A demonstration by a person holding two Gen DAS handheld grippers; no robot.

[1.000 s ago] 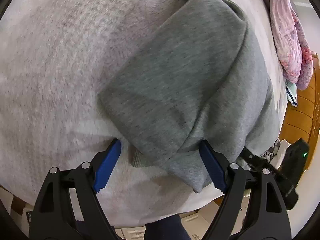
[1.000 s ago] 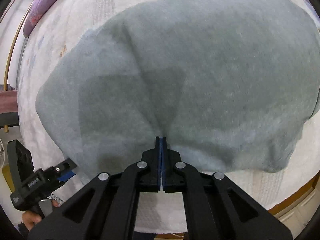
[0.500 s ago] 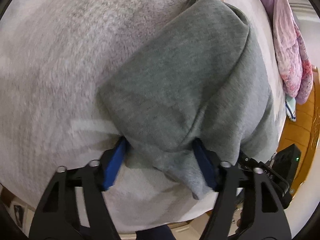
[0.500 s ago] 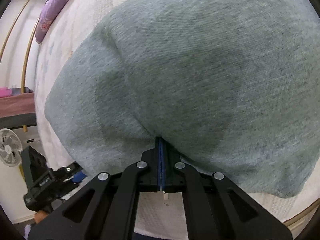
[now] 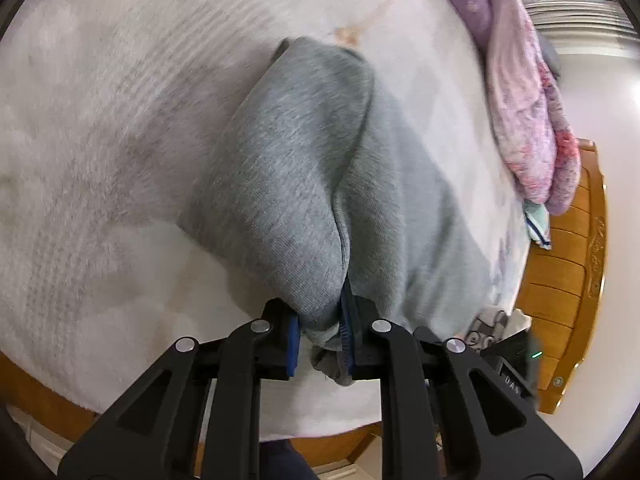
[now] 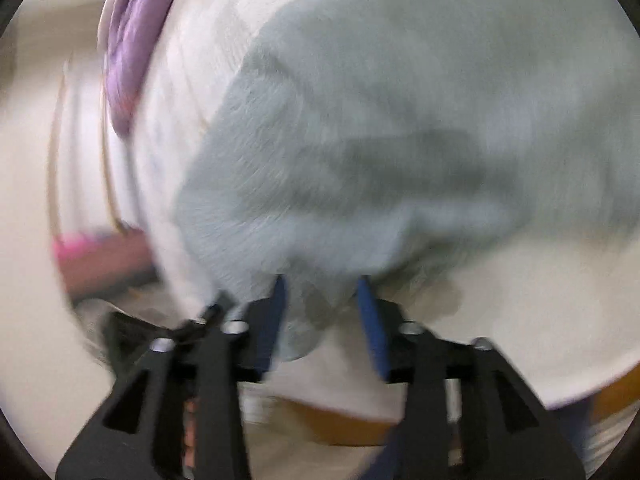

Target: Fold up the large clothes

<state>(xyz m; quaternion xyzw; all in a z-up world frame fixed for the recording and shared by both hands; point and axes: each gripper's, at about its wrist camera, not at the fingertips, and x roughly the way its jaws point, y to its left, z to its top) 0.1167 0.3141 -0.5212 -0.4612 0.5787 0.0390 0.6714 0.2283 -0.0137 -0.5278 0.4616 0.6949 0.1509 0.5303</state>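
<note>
Pale fluffy bed blanket (image 5: 100, 152) fills most of the left wrist view, wooden bed frame (image 5: 568, 280) along the edge at 3 to 4 o'clock. Pink-and-purple patterned quilt (image 5: 528, 120) bunched at 1 to 2 o'clock on the bed.

Grey knit fleece garment (image 5: 304, 184) lies on the blanket, folded into a long band. Long axis runs from 6 o'clock up to about 12 o'clock in the left wrist view; far end points to 12, near end is bunched.

Left gripper (image 5: 320, 340): jaws have just been closing, now clamped on the garment's near bunched corner, blue pads pressing the cloth.

Right gripper (image 6: 322, 320): jaws have just been opening; they stand apart, a garment (image 6: 400, 140) flap hangs between them. Frame is motion-blurred, so pad contact can't be confirmed; reads as released.
</note>
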